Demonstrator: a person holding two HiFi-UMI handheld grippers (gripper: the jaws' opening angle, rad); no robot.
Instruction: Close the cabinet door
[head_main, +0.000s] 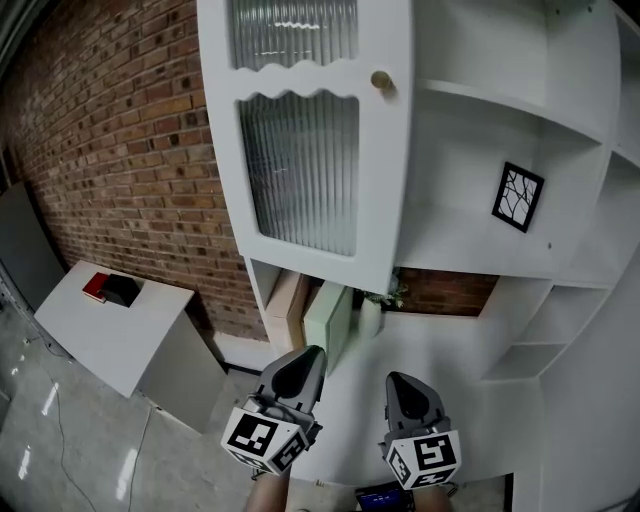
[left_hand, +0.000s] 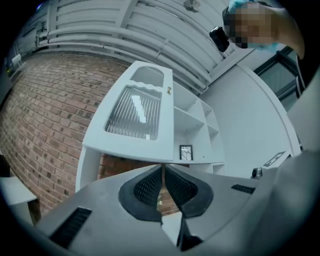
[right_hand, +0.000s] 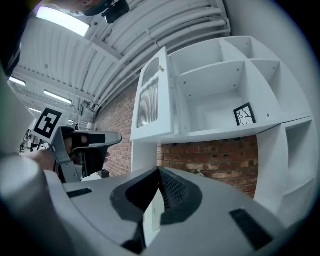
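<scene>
The white cabinet door (head_main: 305, 130) with ribbed glass panes stands swung open, its brass knob (head_main: 381, 80) at the free edge. Behind it the white shelves (head_main: 470, 170) are exposed, with a small black-framed picture (head_main: 518, 197) on one. My left gripper (head_main: 300, 365) and right gripper (head_main: 405, 385) hang low, well below the door, both shut and empty. In the left gripper view the door (left_hand: 135, 115) and knob (left_hand: 169, 90) lie far beyond the left gripper (left_hand: 162, 167). The right gripper view shows the door (right_hand: 152, 100) edge-on, above the right gripper (right_hand: 159, 170).
A brick wall (head_main: 120, 150) runs behind and left of the cabinet. A low white unit (head_main: 120, 340) at the left carries a red and a black object (head_main: 110, 289). Beneath the door sit a pale green box (head_main: 330, 318), tan boxes and a small plant.
</scene>
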